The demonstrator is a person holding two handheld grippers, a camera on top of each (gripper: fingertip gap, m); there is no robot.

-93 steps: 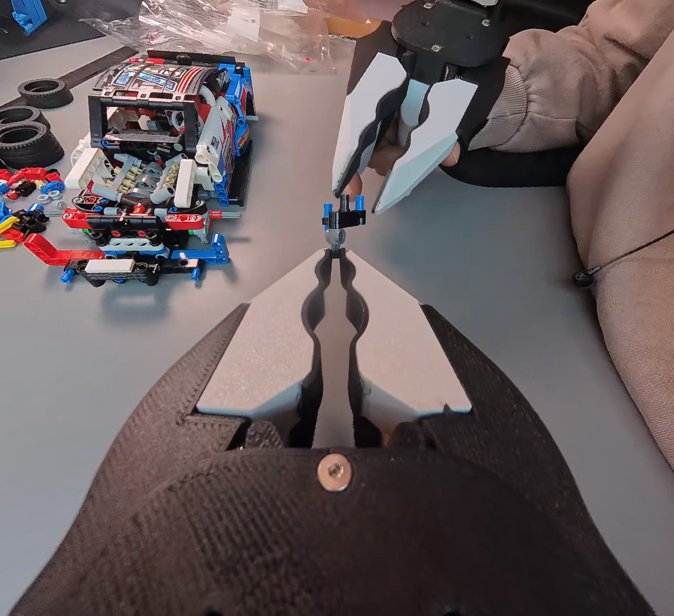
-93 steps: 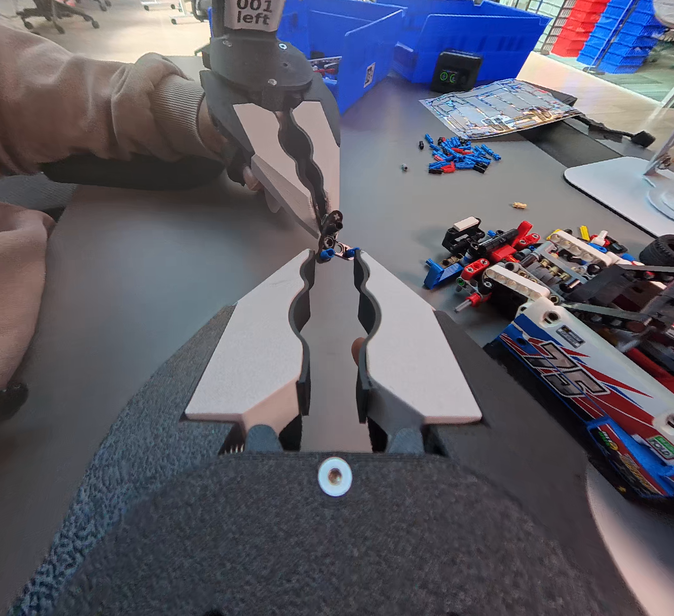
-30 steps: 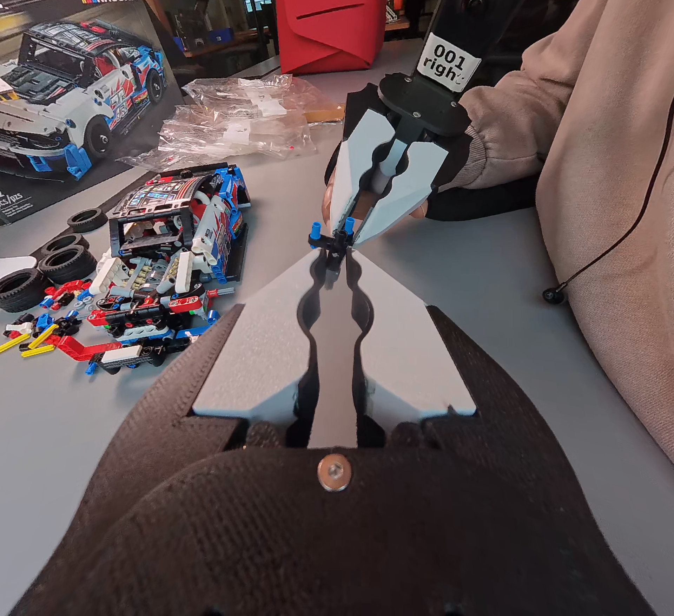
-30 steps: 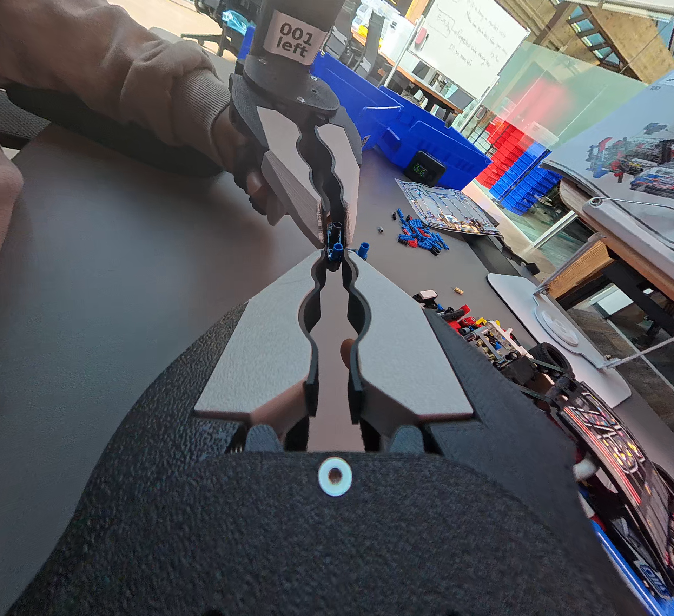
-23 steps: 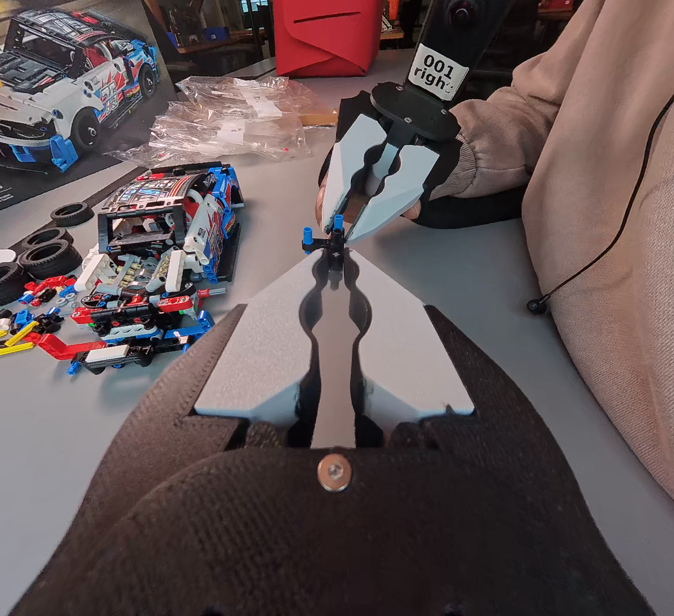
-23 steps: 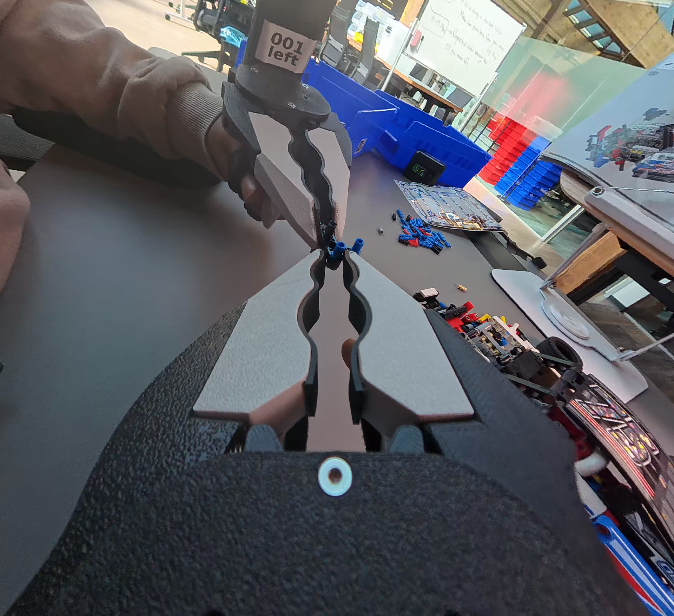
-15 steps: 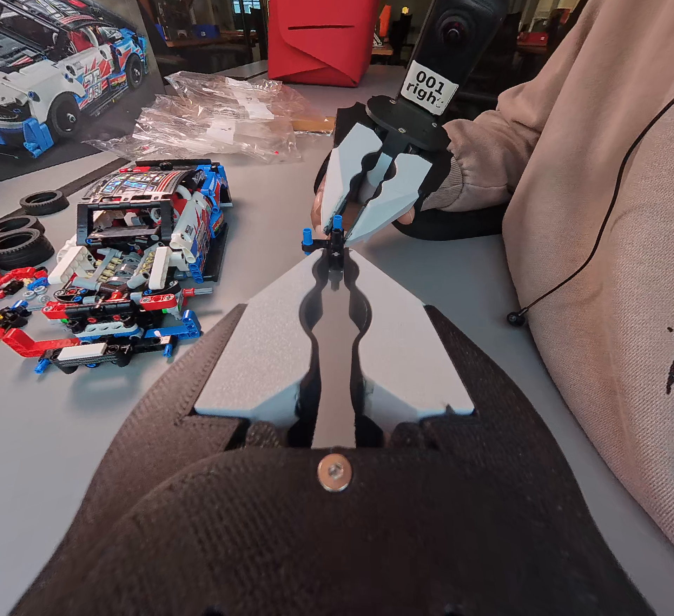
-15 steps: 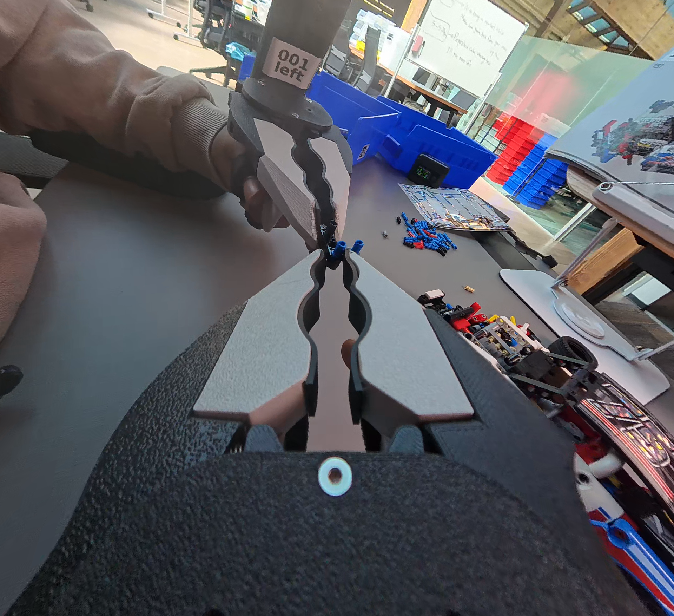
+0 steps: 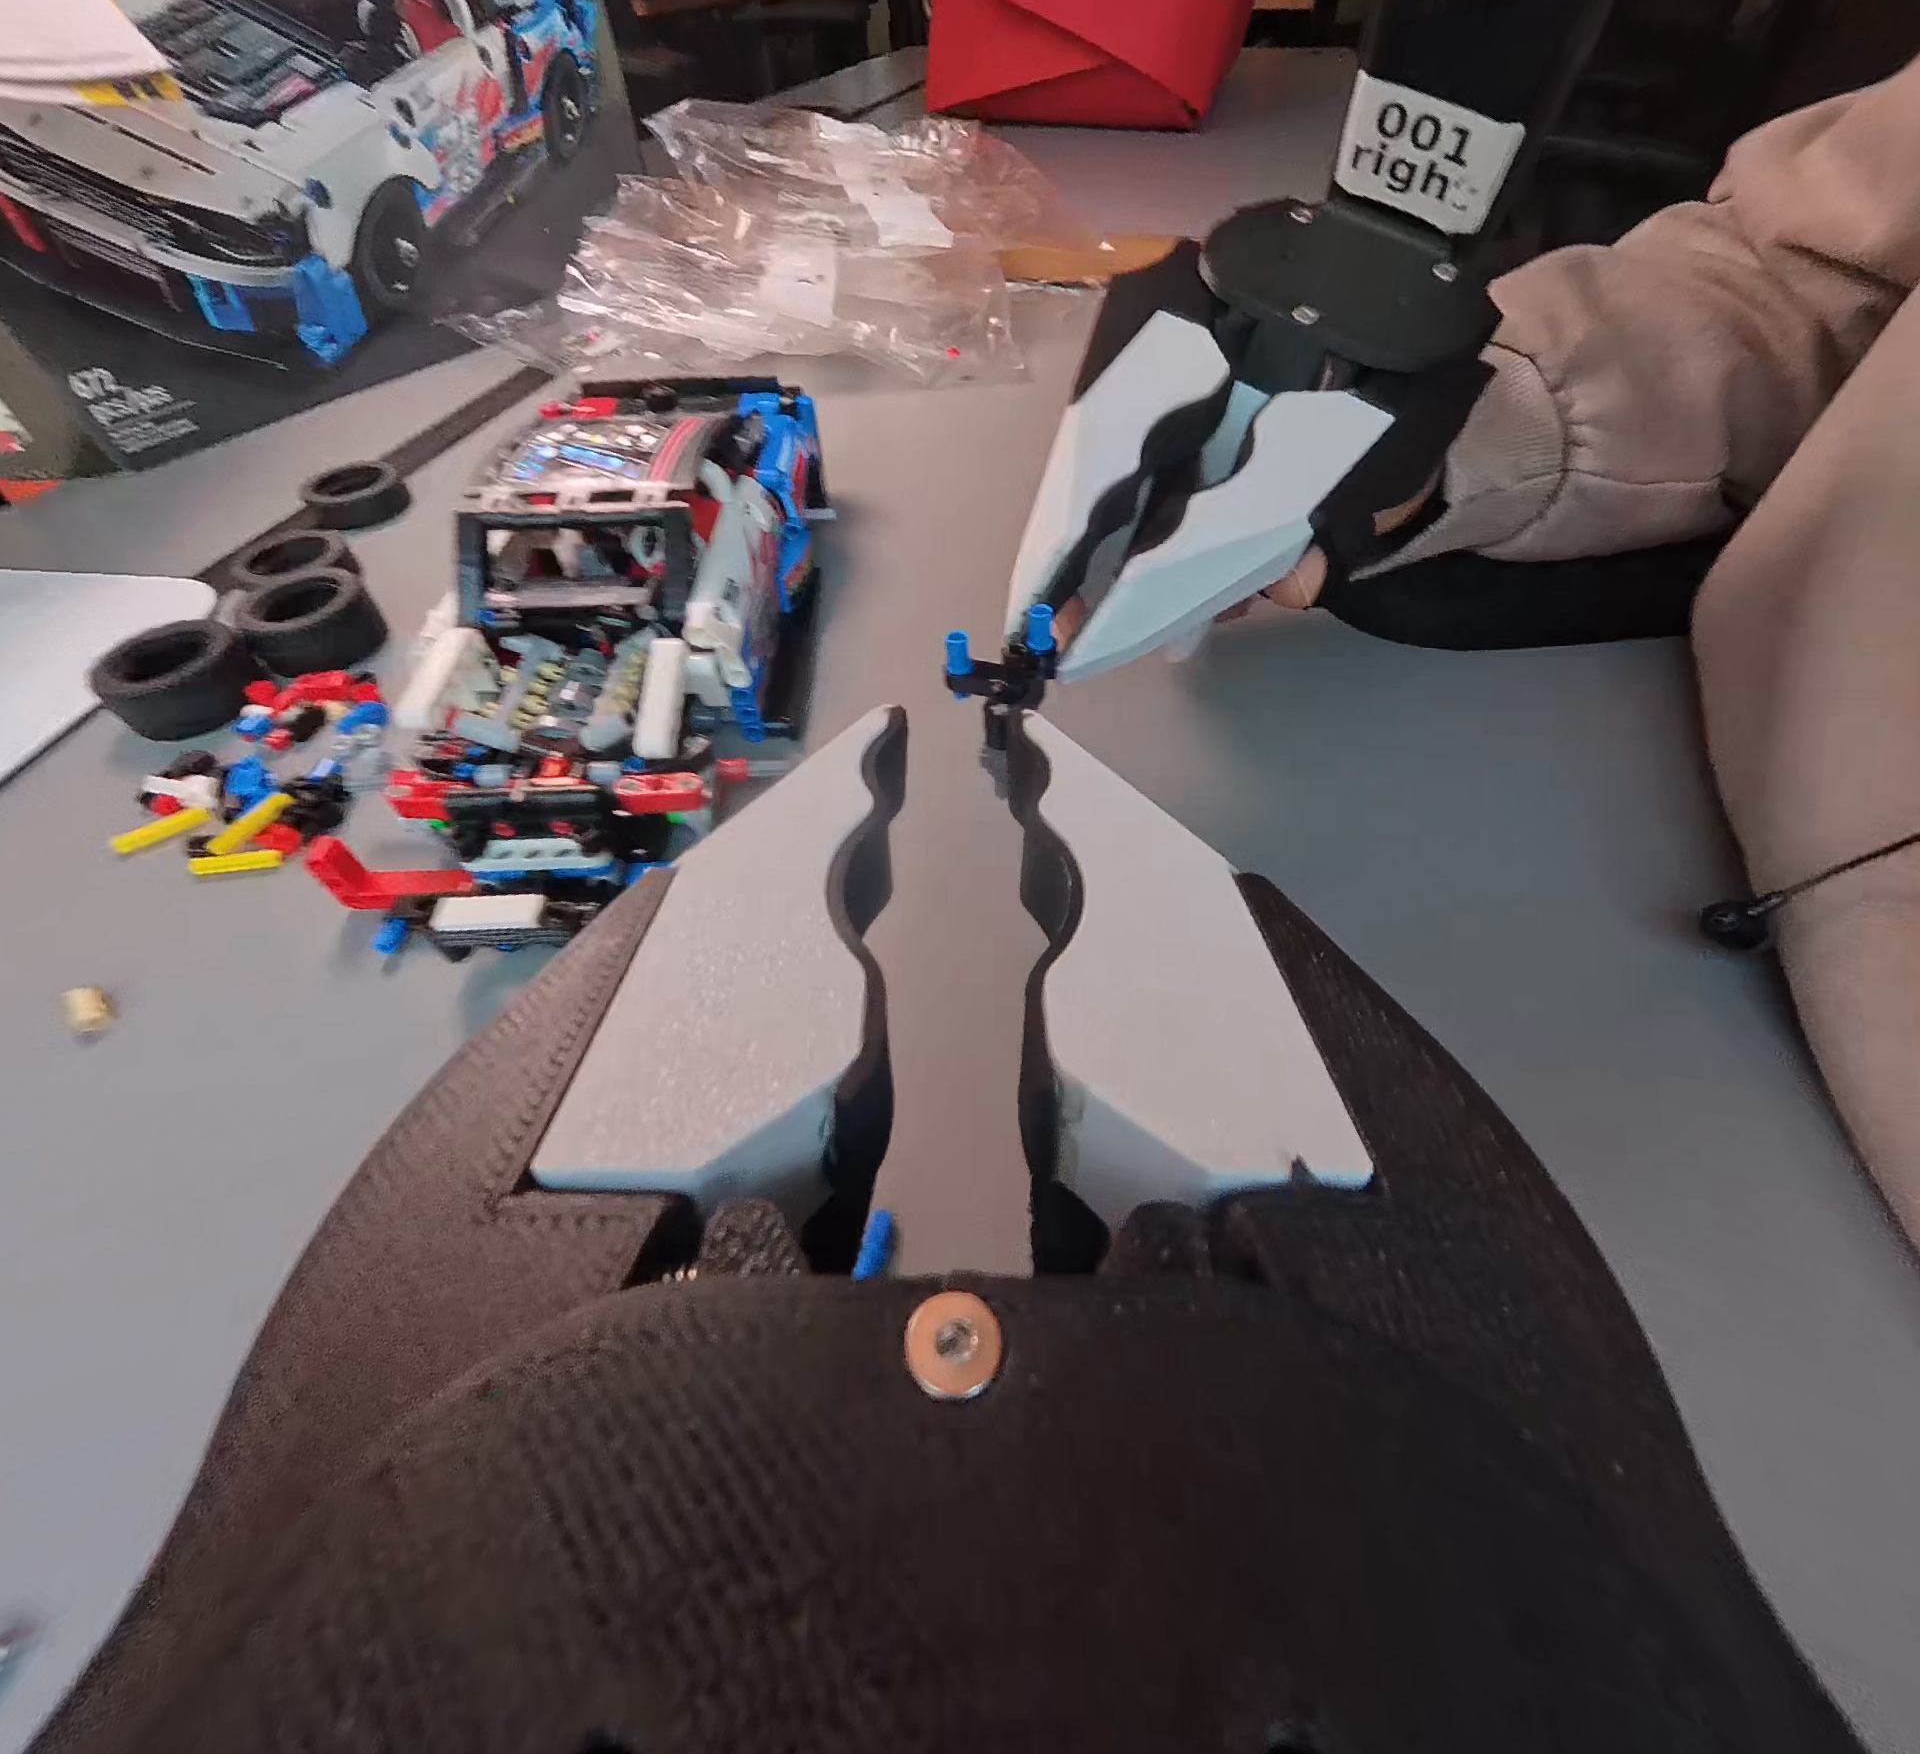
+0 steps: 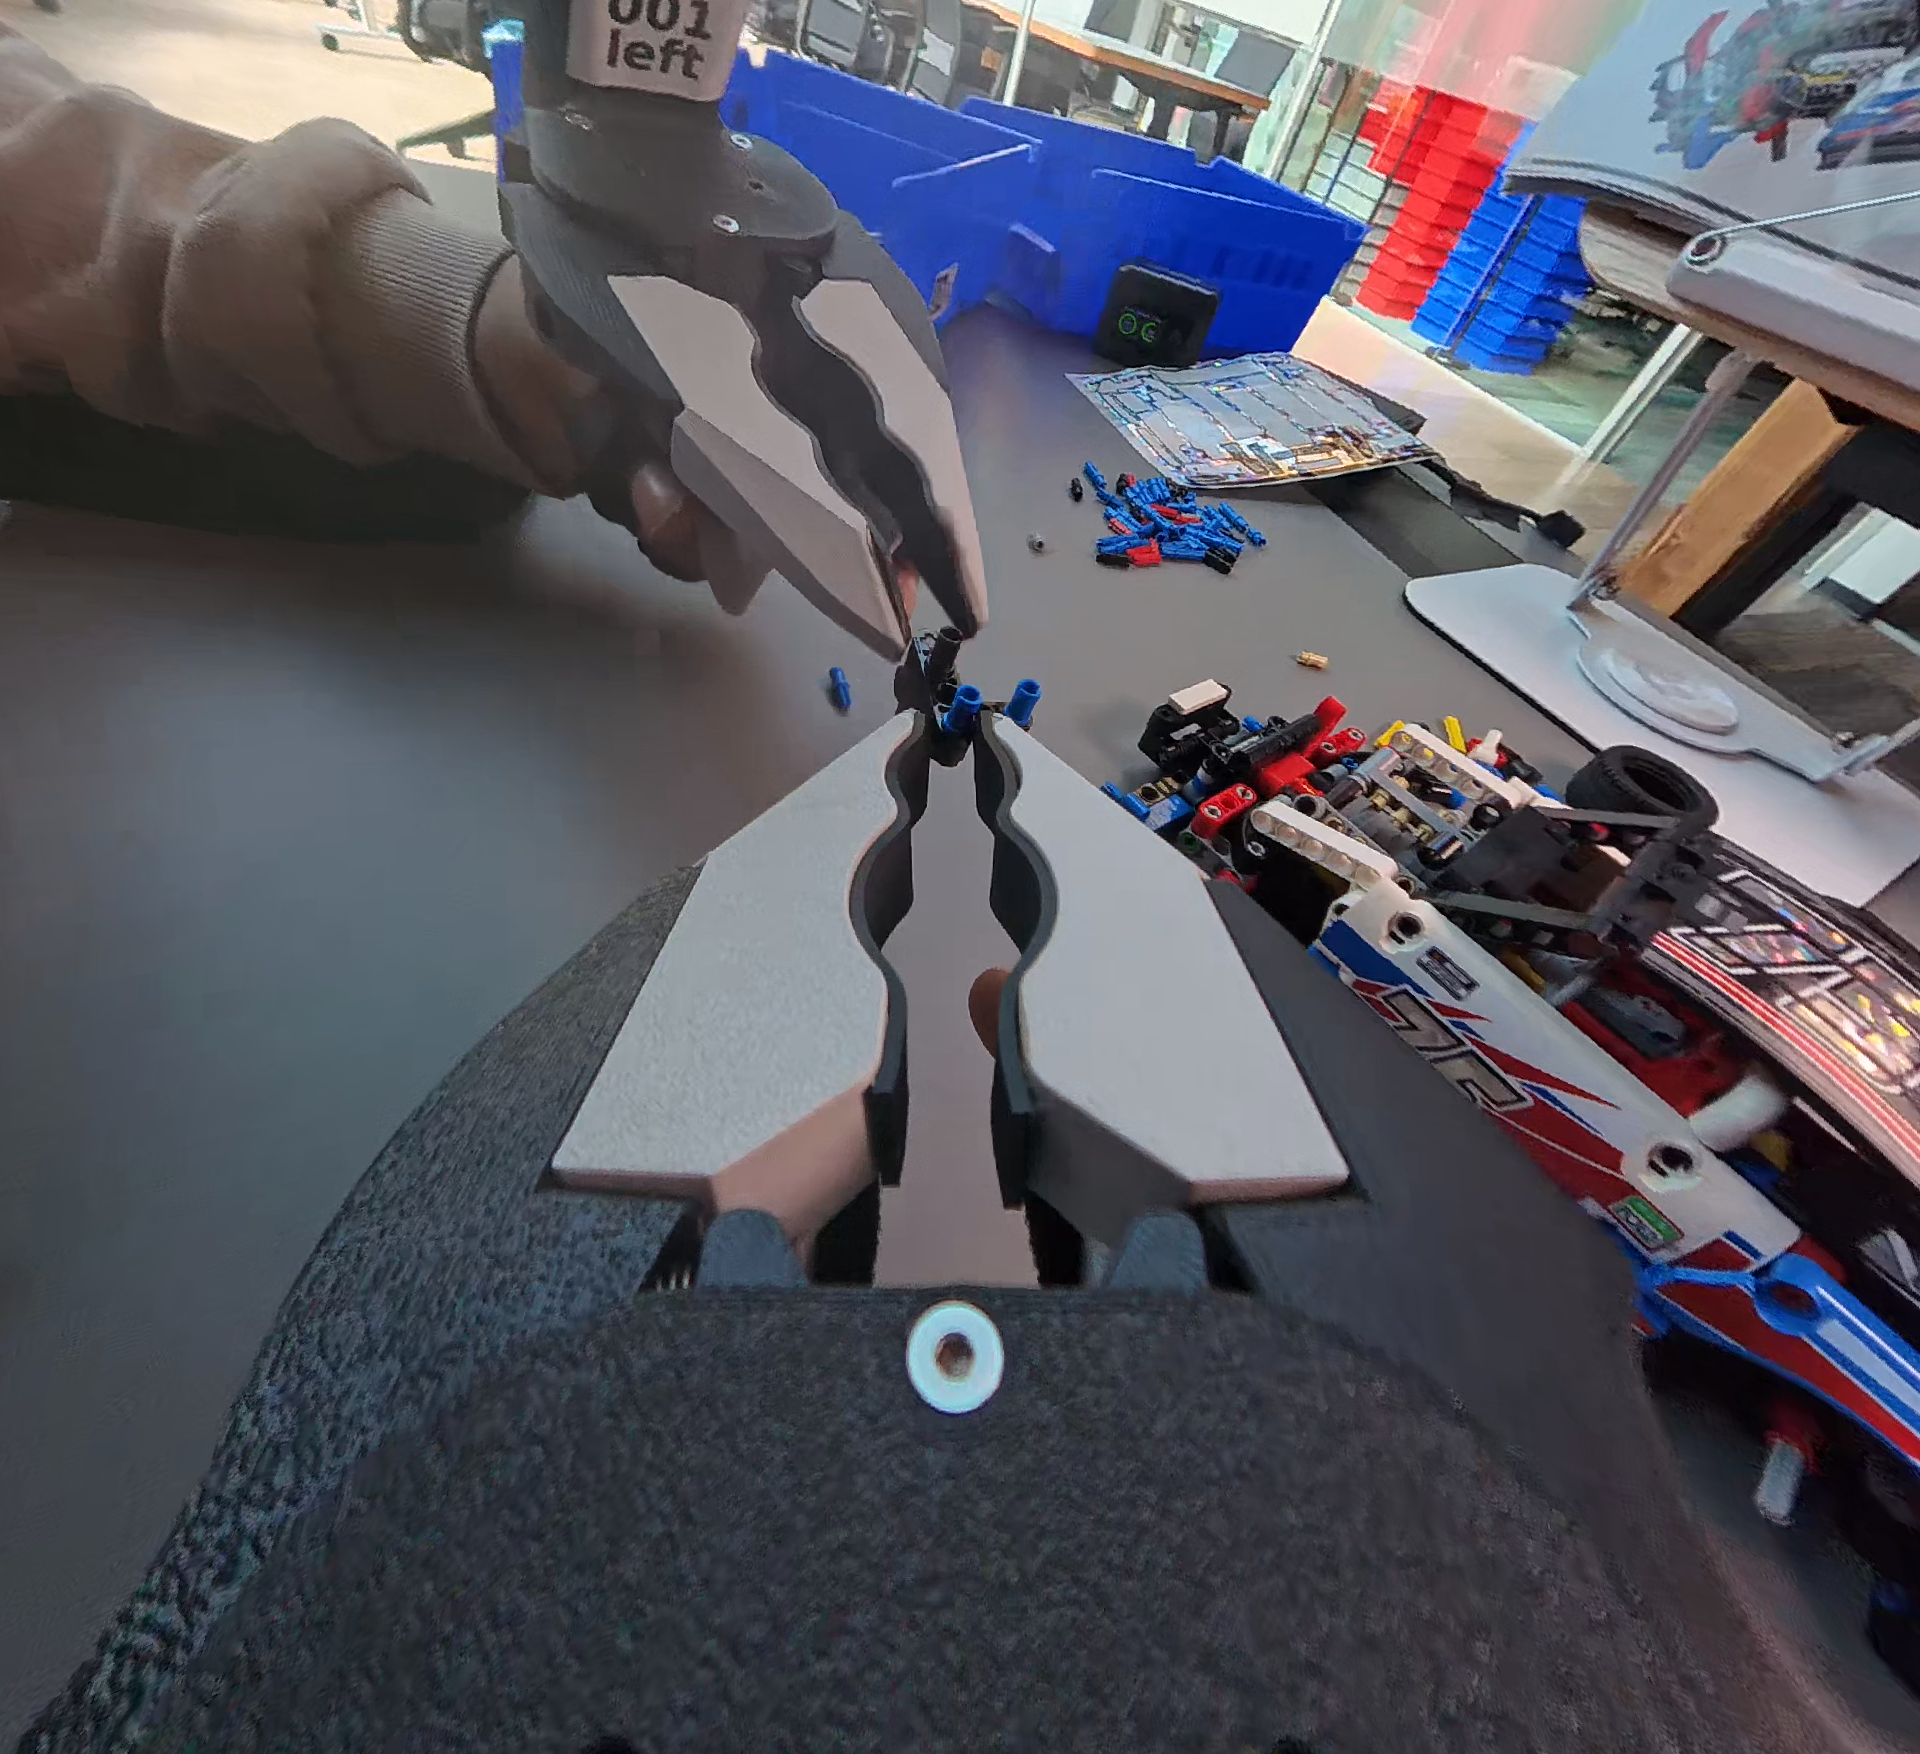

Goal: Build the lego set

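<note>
Right hand-held gripper [image 10: 948,736] pinches a black-and-blue piece [image 10: 951,702]; left hand-held gripper [image 9: 956,728] gapes; half-built car [image 9: 634,624] nearby.

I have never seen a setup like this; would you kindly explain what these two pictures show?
No robot here: a person holds a two-finger gripper in each hand, with a camera on each looking along its fingers. One picture is from the left gripper, which is open; the other from the right gripper, shut on a small black piece with blue pins. On the grey table lie a half-built toy car, black tyres, loose parts and clear plastic bags.
</note>
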